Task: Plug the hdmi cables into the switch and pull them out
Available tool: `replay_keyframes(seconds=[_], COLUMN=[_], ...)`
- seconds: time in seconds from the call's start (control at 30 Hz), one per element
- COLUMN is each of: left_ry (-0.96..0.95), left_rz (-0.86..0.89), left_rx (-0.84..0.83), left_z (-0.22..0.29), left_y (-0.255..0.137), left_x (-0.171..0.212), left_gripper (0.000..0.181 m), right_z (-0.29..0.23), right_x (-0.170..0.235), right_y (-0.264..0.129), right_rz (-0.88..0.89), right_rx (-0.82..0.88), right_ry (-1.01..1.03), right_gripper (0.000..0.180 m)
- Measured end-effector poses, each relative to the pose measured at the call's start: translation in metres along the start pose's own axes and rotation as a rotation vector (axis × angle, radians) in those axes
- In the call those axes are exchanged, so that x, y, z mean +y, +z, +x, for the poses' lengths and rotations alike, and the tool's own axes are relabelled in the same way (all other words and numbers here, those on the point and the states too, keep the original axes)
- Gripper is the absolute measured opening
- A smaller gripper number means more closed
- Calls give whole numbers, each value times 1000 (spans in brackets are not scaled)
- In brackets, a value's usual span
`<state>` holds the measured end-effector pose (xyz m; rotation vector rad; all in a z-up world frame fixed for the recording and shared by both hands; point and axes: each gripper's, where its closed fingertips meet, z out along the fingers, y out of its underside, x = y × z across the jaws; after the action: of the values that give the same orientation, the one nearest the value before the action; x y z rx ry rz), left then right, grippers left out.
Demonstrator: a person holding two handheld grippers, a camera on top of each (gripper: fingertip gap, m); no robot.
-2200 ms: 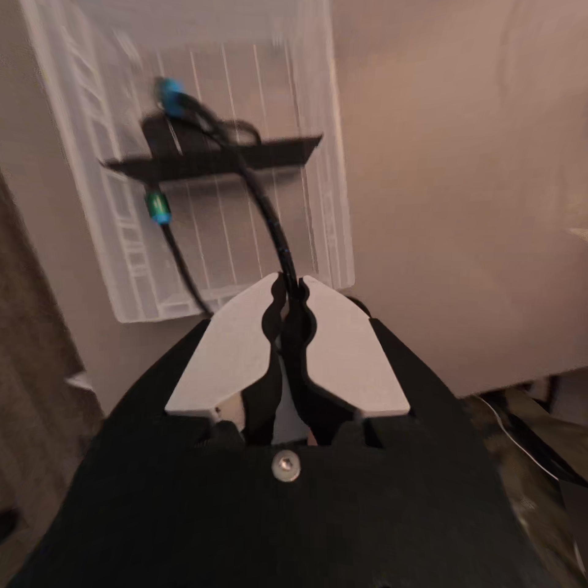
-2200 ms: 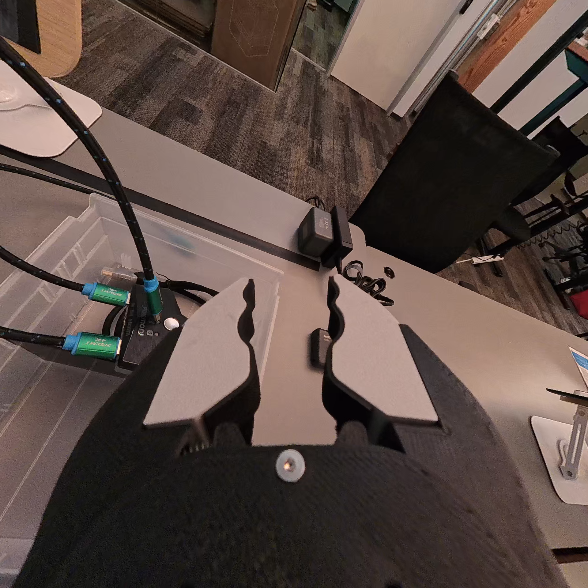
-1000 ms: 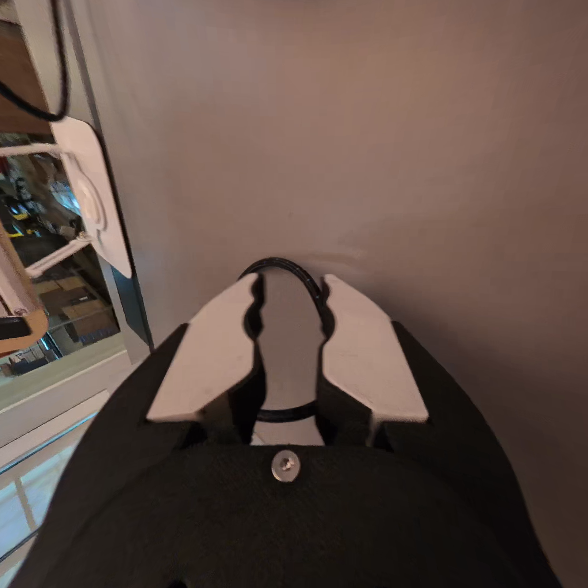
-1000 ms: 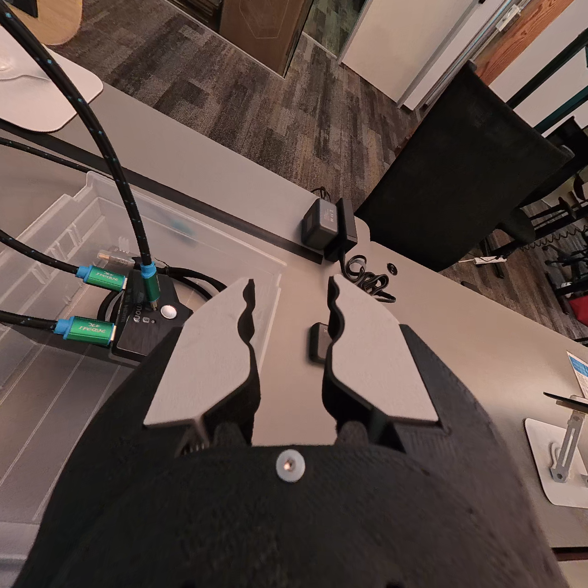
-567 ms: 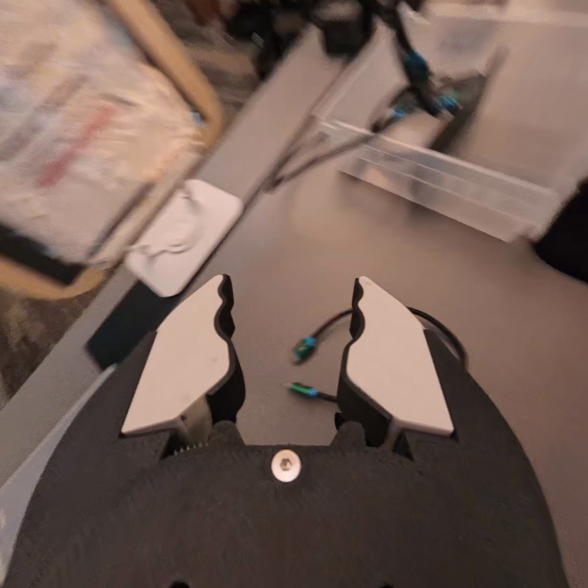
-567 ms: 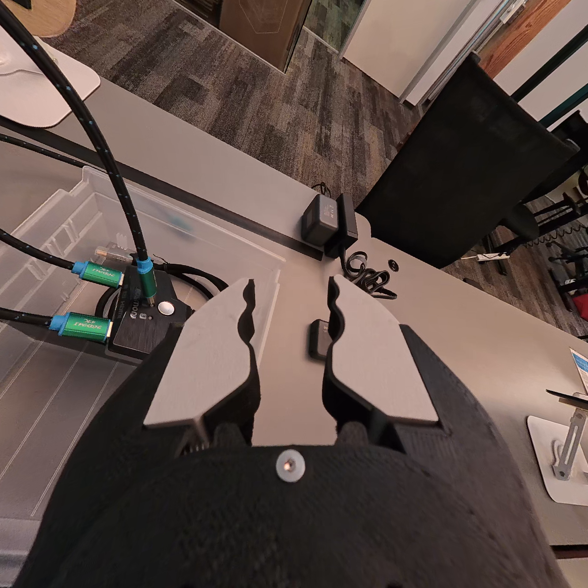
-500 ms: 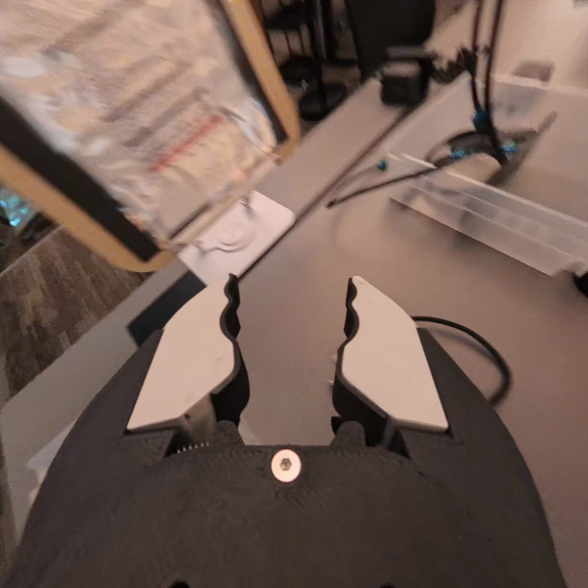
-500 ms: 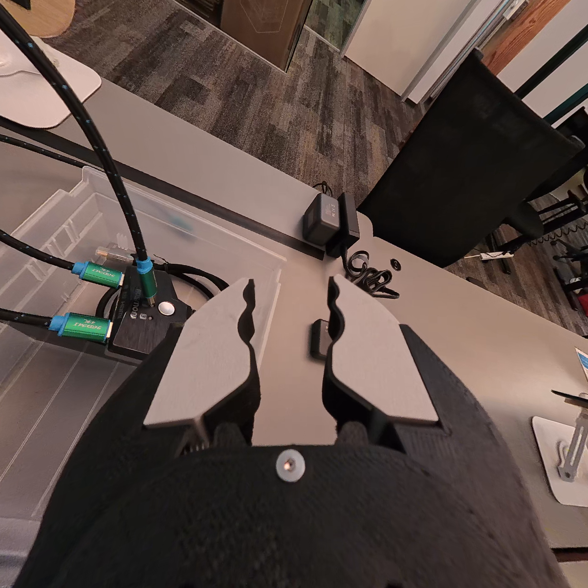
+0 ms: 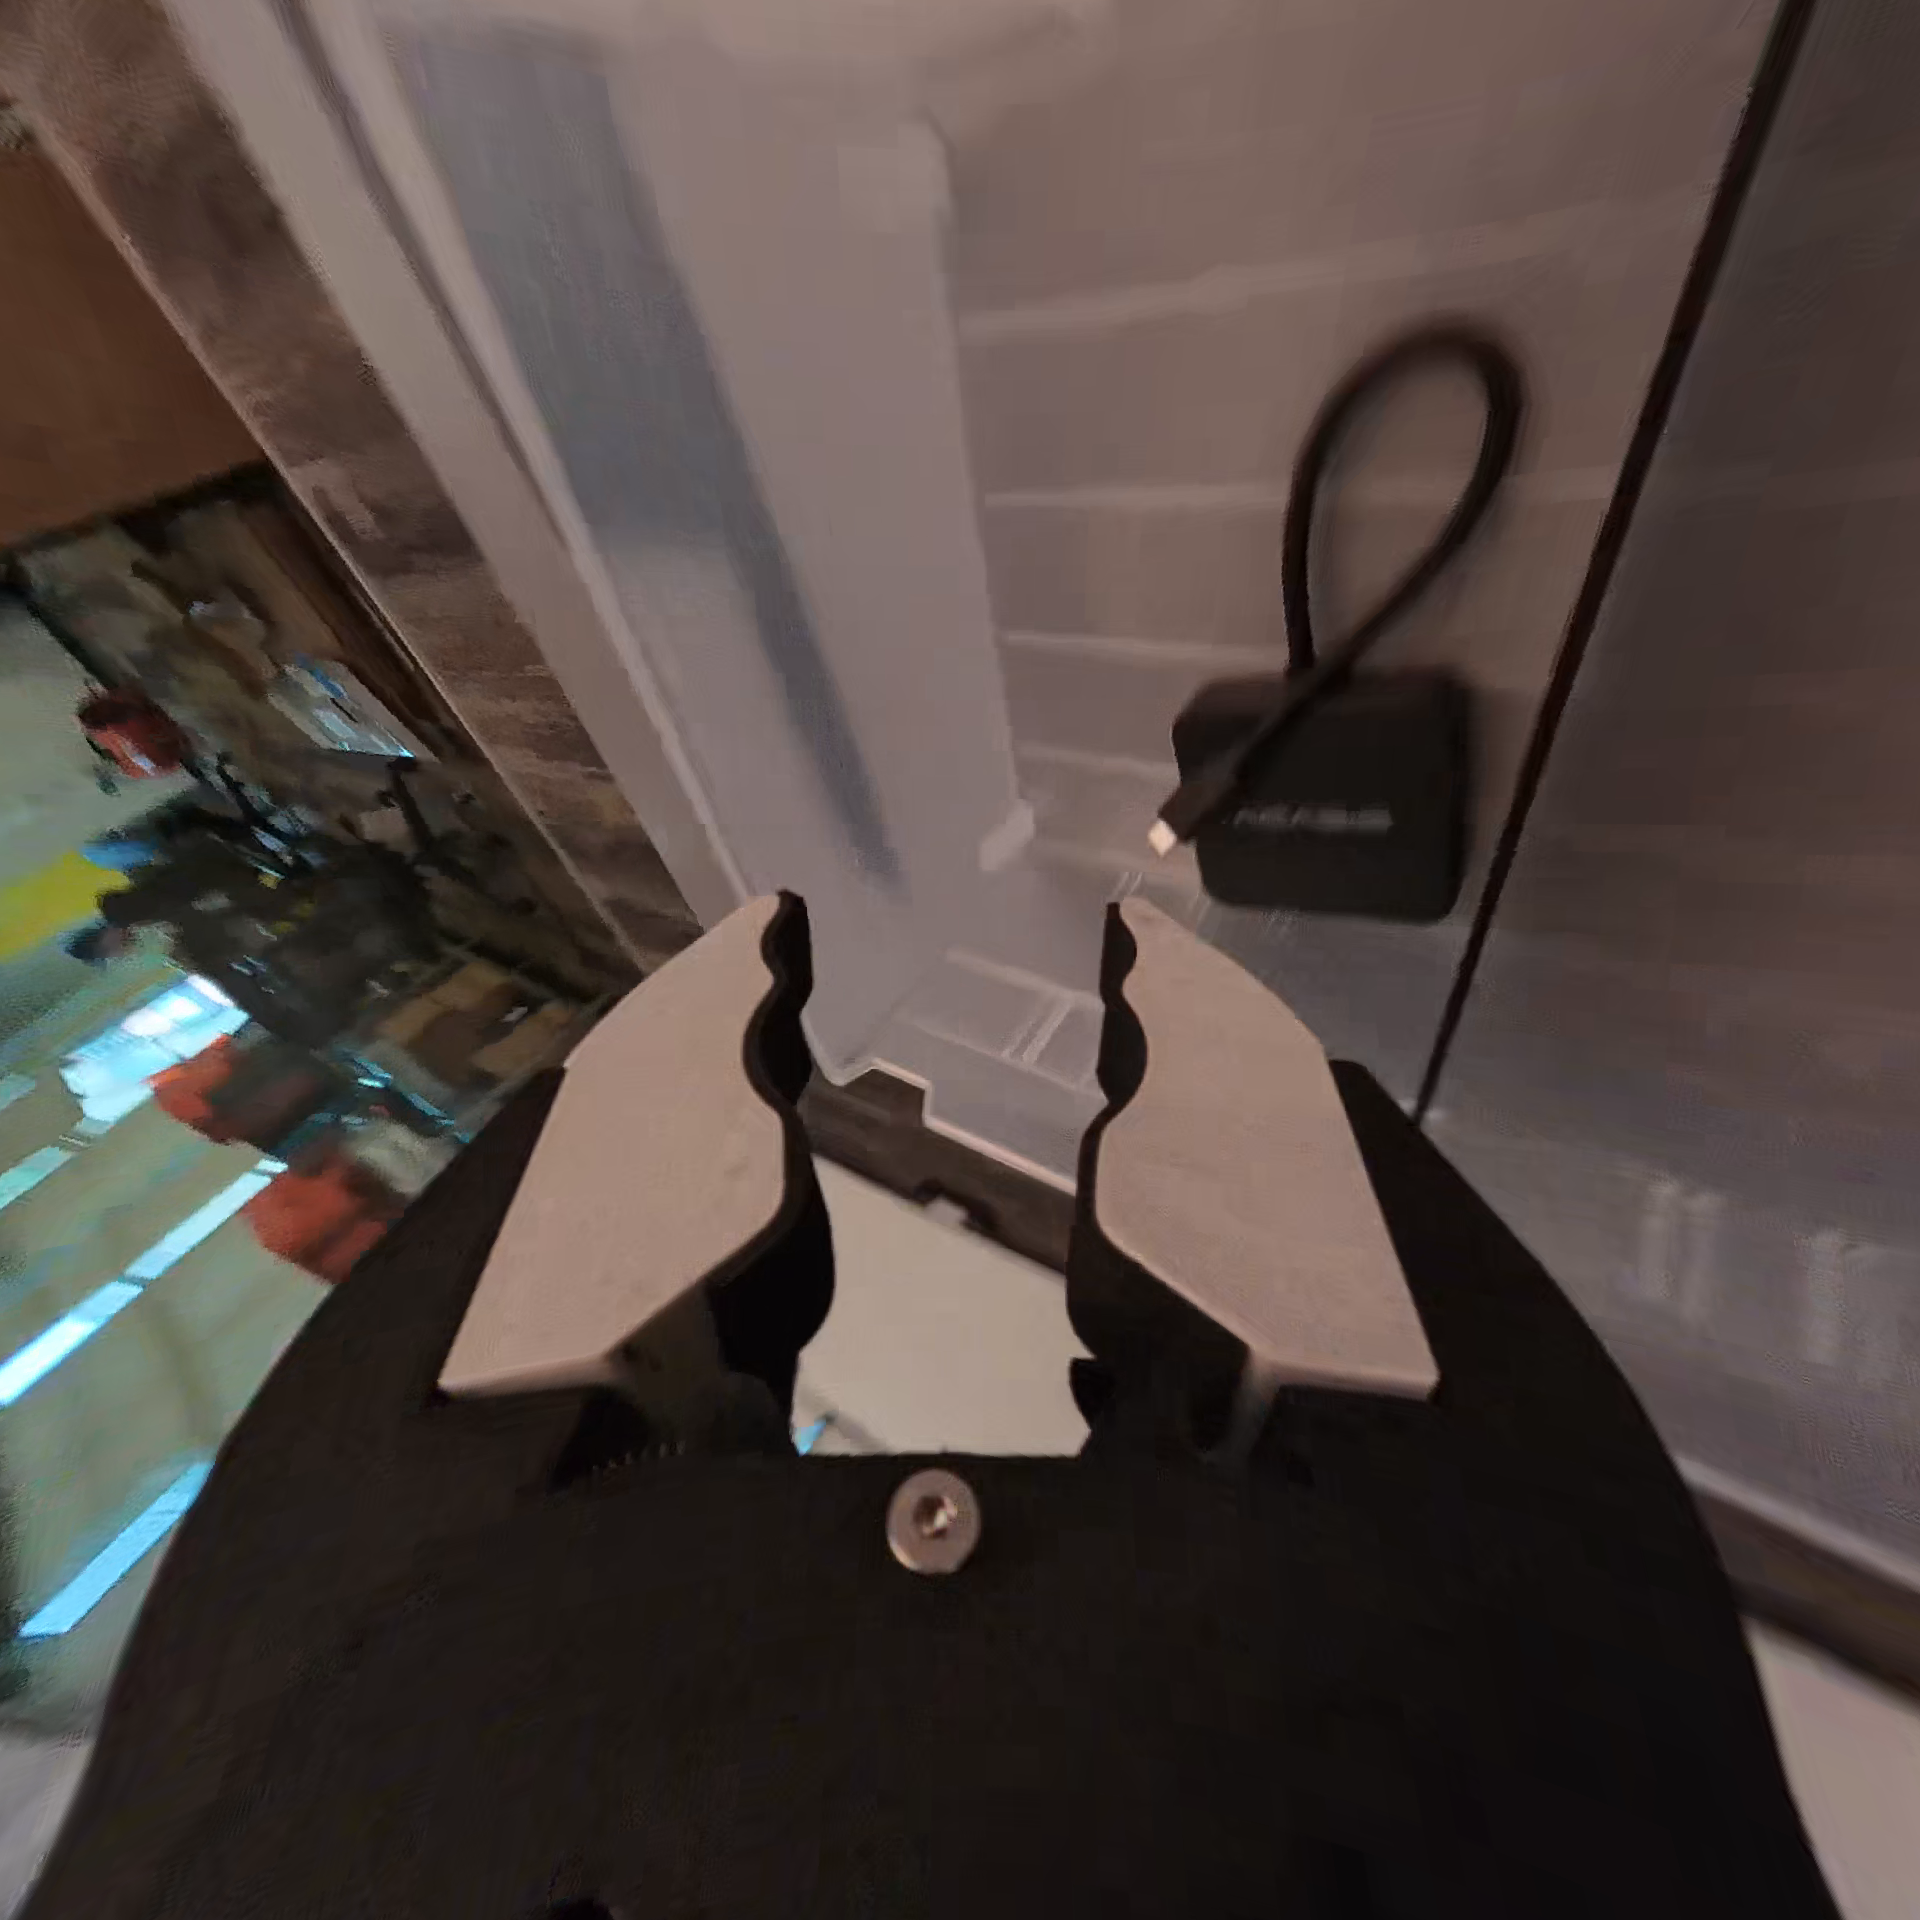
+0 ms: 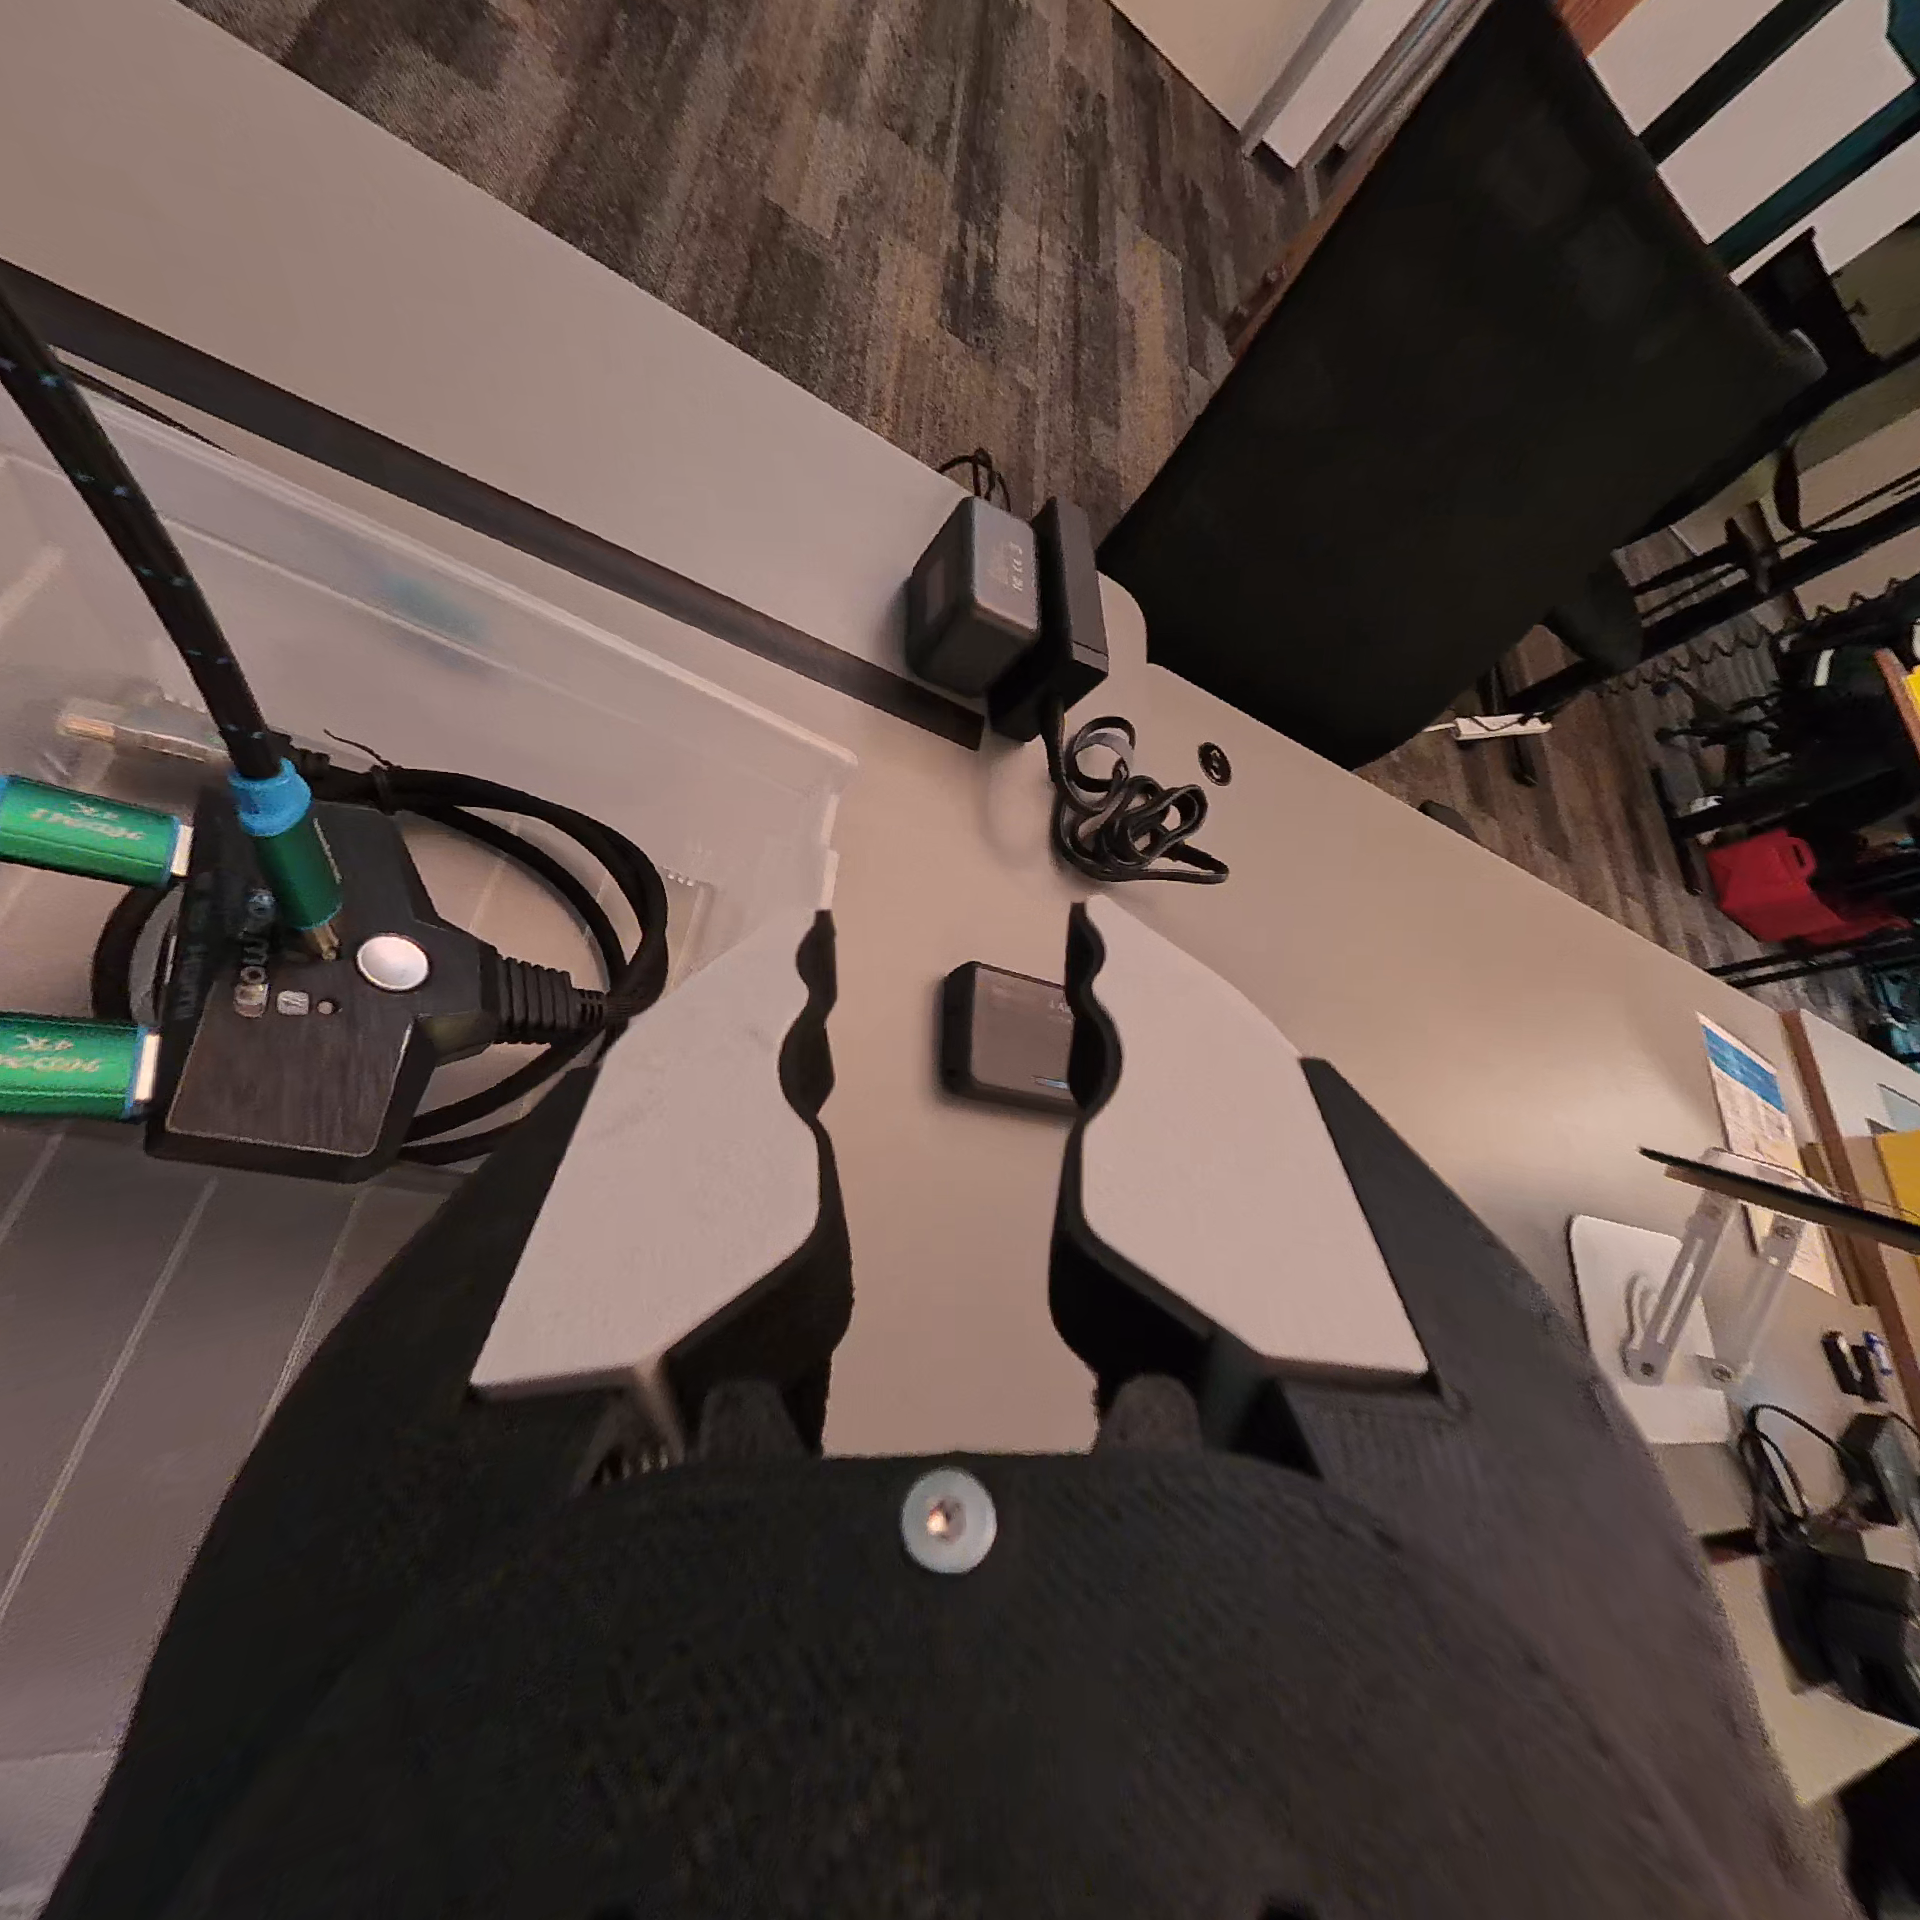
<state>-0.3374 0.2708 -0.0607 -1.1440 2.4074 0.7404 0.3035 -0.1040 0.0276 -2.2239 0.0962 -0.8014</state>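
Right gripper [image 10: 948,925] jaws spread and empty over grey desk [image 10: 1351,935], HDMI switch [image 10: 301,1039] at 9 o'clock in clear plastic bin [image 10: 623,707] with green HDMI plugs [image 10: 73,1065] in it; left gripper [image 9: 951,920] jaws also spread, empty, small black box [image 9: 1340,800] at 2 o'clock.

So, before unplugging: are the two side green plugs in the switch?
In: both green plugs sit flush against the switch edge.

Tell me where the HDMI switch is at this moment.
In the right wrist view the black HDMI switch lies at the left, inside the clear plastic bin, just left of the open right gripper, with green-shelled plugs at its left edge.
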Motion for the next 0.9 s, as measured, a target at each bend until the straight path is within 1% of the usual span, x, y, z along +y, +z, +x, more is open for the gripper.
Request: replay_keyframes(seconds=[0.1,0.2,0.27,0.37,0.5,0.6,0.67,0.7,0.77,0.83,0.9], left_ry=[186,316,335,340,389,445,513,556,614,586,515], left_rz=[-42,-57,-60,-88,-79,-84,-75,-71,-95,-102,-96], left_rx=[75,157,233,320,338,357,361,330,294,287,262], left_z=[17,31,40,50,56,59,62,61,60,59,53], left_y=[25,44,51,59,67,67,66,66,67,67,65], left_x=[2,5,7,12,10,11,11,9,10,9,8], left_gripper=[55,55,50,49,44,35,15,10,10,10,10], right_z=[-2,-5,-8,-8,-13,-15,-17,-17,-19,-23,-26], right_x=[-3,-1,1,3,2,3,5,6,9,11,11], right_y=[2,7,10,13,16,17,19,20,23,25,27], right_rz=[-12,-45,-72,-103,-116,-125,-138,-146,-164,-174,-178], right_rx=[22,32,40,59,53,47,44,46,41,27,18], right_ry=[-29,-63,-92,-127,-144,-156,-170,-182,-193,-196,-207], right_gripper=[42,42,42,42,42,41,41,40,39,39,38])
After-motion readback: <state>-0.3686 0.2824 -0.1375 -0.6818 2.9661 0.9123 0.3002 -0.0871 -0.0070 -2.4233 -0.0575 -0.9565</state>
